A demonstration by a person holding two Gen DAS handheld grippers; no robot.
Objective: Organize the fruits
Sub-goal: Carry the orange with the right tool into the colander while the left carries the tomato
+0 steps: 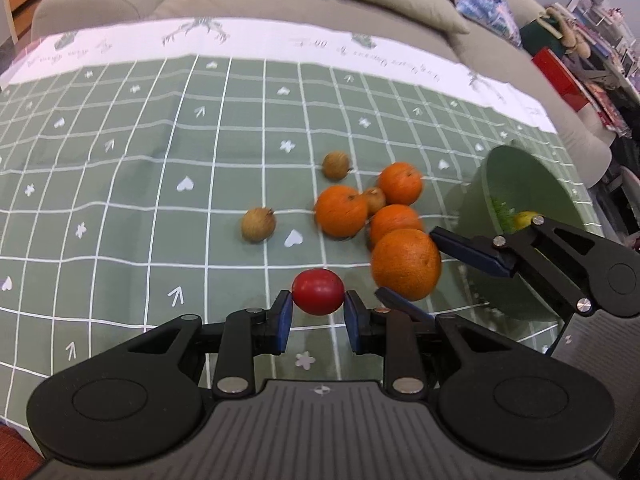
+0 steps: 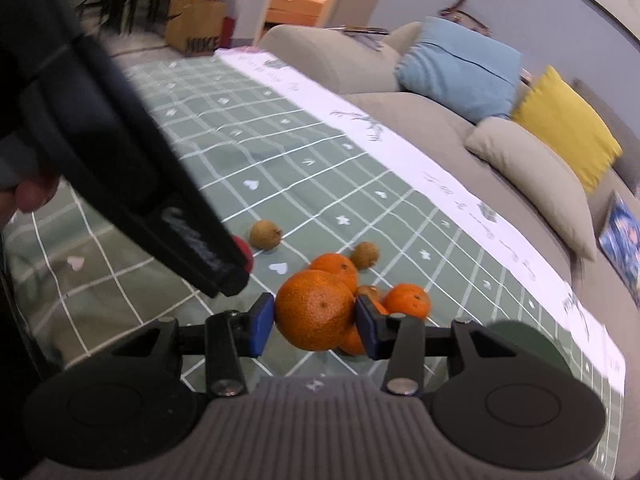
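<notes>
Red fruit (image 1: 318,297) between left tool (image 1: 318,316) pads

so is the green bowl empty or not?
Not empty: the green bowl shows a yellow fruit and something green inside, part hidden by the right gripper.

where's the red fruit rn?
In the left wrist view, the red fruit is clamped between the left gripper pads, low centre, just left of the big orange held by the right gripper.

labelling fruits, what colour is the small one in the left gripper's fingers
Red: the small fruit between the left gripper fingers is smooth and glossy, seen best in the left wrist view.
</notes>
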